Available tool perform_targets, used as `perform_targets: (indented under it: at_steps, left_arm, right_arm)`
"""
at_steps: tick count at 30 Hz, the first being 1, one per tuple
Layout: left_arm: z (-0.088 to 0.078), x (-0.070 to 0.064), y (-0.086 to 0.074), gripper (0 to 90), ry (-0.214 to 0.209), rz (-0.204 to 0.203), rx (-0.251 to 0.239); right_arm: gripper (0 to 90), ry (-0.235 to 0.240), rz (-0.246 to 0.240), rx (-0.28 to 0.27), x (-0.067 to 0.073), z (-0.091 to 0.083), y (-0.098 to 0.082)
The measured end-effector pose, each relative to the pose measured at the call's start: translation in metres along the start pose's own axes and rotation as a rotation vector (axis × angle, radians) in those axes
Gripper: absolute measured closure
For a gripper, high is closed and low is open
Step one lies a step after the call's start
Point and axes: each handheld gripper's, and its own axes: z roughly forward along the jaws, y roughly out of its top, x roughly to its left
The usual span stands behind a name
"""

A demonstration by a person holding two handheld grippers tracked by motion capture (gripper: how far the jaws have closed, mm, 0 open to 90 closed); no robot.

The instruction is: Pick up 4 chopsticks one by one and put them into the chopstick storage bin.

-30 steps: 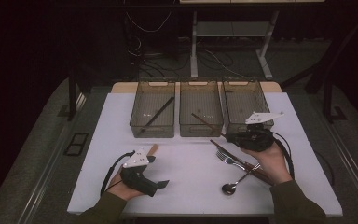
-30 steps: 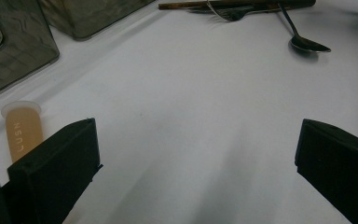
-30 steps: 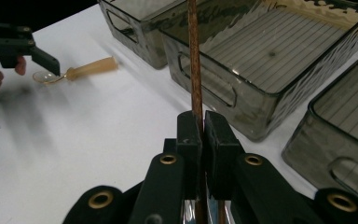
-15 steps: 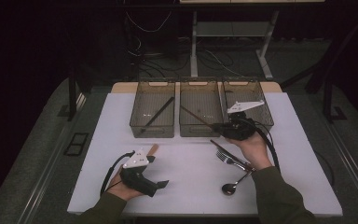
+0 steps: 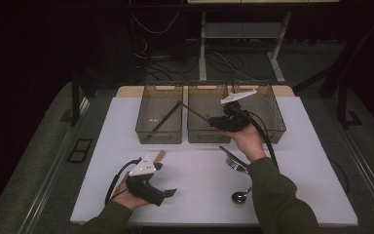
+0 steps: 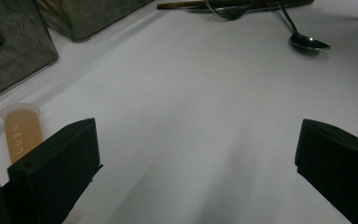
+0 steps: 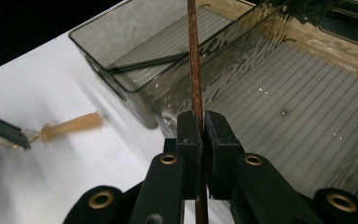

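- A dark room, cables trailing across the floor behind, and a white surface (image 5: 282,195) lit in the middle of it.
- Along the surface's far edge stand three smoky clear bins side by side: left bin (image 5: 159,117), middle bin (image 5: 205,127), right bin (image 5: 268,113).
- The right gripper (image 5: 213,120) is up over the middle bin, held in the right hand (image 5: 246,139), with its white plate tilted on top.
- From the right gripper view, its jaws are pressed tight on a thin brown chopstick (image 7: 195,70), the stick running straight up between them over the bins.
- In the high view the chopstick (image 5: 195,111) slants from the gripper toward the far left, crossing above the middle bin.
- A dark stick (image 5: 163,122) lies on a diagonal inside the left bin.
- The left gripper (image 5: 169,193) rests low near the surface's near-left corner, its jaws spread wide, nothing between them but bare white surface in the left gripper view.
- Just beside its left jaw lies a small tan piece with pale lettering (image 6: 22,130).
- Toward the near right of the surface, a fork (image 5: 233,161) and a spoon (image 5: 239,195) lie by the right forearm in its green sleeve (image 5: 277,195).
- Another brown stick (image 6: 186,4) lies touching the fork (image 6: 223,10), seen at the top of the left gripper view.
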Motion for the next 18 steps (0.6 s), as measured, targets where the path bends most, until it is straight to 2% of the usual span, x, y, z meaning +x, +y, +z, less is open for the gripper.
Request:
perform_targets:
  at_steps: [10,18]
  left_arm:
    - [0.0,0.0,0.0,0.0,0.007,0.013,-0.006]
    - [0.001,0.003,0.001,0.0,0.001,0.034,0.001]
  right_arm:
    - [85.5,-0.015,-0.014,0.023,0.007,0.028,0.028]
    - [85.3,-0.049,-0.007,0.036,0.011,0.054,0.046]
